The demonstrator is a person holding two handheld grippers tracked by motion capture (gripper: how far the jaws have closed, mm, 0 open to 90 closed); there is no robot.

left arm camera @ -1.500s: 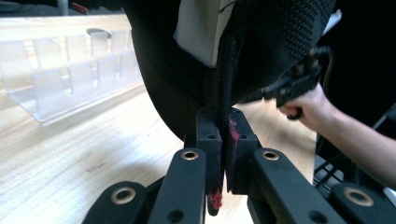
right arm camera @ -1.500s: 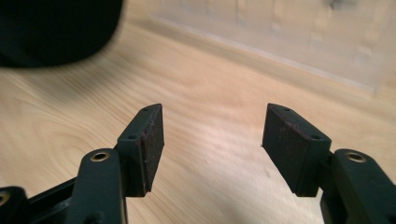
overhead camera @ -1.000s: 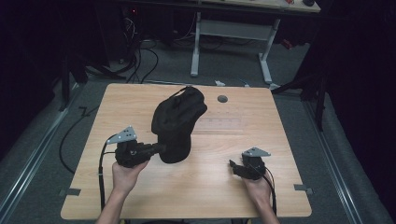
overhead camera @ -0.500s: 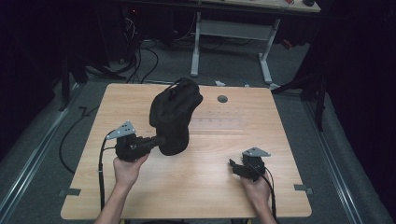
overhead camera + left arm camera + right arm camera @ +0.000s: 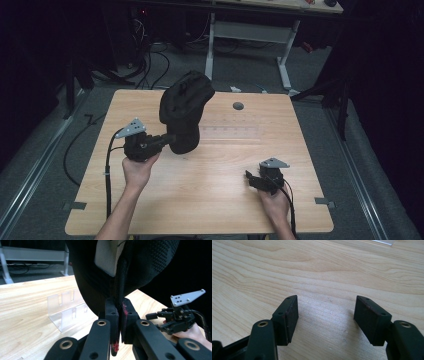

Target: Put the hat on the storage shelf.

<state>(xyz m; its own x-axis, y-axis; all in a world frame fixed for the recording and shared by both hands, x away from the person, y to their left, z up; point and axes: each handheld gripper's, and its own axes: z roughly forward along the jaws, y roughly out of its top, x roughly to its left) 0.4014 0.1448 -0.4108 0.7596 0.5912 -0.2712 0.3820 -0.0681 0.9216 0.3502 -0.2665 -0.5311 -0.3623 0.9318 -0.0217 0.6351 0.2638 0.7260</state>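
A black cap (image 5: 184, 107) of mesh fabric hangs above the wooden table (image 5: 210, 200), left of centre. My left gripper (image 5: 170, 140) is shut on its lower edge and holds it up. In the left gripper view the jaws (image 5: 119, 312) pinch a fold of the cap (image 5: 150, 262), and a white label (image 5: 107, 255) shows inside it. My right gripper (image 5: 248, 177) rests low over the table at the front right, open, with bare wood between its fingers (image 5: 325, 315). It also appears in the left gripper view as the far gripper (image 5: 152, 316).
A clear plastic stand (image 5: 66, 310) sits on the table behind the cap, faint in the high view (image 5: 227, 131). A round grey grommet (image 5: 238, 106) lies near the table's far edge. Cables trail on the floor to the left, and a desk frame stands beyond.
The left gripper has lifted the cap higher and carried it slightly left and away from the person. The right gripper has stayed in place, open.
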